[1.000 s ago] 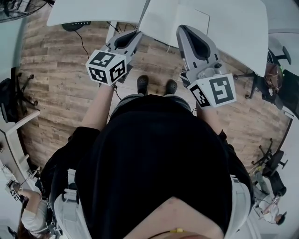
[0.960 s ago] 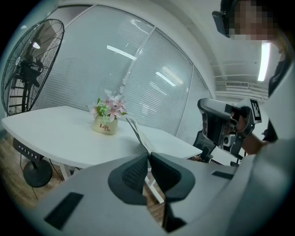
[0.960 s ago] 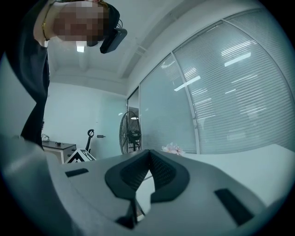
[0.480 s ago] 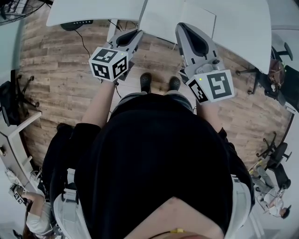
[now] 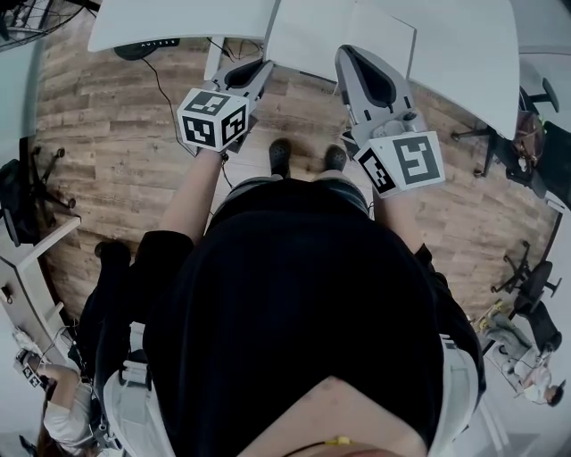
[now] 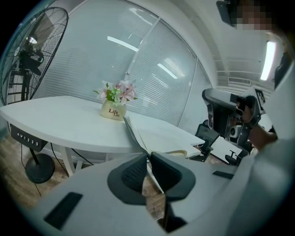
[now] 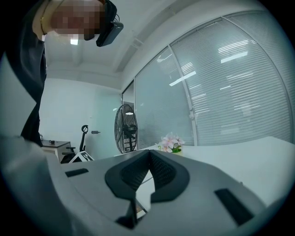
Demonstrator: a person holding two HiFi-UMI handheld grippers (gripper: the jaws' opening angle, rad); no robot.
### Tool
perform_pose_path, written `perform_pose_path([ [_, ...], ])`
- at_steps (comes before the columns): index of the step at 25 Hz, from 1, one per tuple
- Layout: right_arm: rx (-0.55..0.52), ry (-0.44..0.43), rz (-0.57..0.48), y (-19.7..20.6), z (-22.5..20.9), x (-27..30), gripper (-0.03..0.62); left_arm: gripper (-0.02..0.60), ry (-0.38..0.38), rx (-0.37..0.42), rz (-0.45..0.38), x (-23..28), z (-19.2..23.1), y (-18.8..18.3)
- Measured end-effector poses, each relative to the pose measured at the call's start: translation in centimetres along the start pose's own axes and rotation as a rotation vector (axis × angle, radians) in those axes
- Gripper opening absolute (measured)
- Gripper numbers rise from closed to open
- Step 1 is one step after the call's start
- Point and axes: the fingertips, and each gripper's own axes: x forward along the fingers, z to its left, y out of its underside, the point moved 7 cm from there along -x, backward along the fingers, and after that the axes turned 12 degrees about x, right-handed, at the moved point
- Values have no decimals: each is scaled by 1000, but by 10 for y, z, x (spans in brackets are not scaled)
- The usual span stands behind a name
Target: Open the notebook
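**Left gripper pinching the raised notebook cover at the table's near edge**

A white table [image 5: 178, 22] is running across the far side of the scene, over a wooden floor [image 5: 116, 134]. The notebook [image 5: 357, 36] is lying open on the table's near part, right of centre. One leaf is standing up along its left side. A small flower pot [image 6: 113, 110] is sitting farther back on the table, beyond the notebook and to its left. A tall standing fan [image 6: 32, 50] is rising off the table's left end, before a wall of blinds. Office chairs [image 5: 526, 303] are standing on the right, well apart from the table. Another person [image 5: 62, 419] is showing at the near left. The wearer's dark torso is filling the near half of the head view, with two shoes [image 5: 277, 161] showing just below the table edge.

The left gripper [image 6: 147, 156] is reaching to the notebook's left edge. Its jaws are nearly together, the tips pinching the raised leaf, which is running on down through the narrow gap. They have just been easing apart slightly. The right gripper [image 7: 149, 153] is hovering at the table's near edge just right of it, its jaws closing tip to tip on nothing.
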Motion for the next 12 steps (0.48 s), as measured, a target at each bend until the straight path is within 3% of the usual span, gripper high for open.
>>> perform_pose_path([
  [12, 14, 37, -4, 3, -4, -6, 5, 44, 20, 1, 61, 13, 2, 20],
])
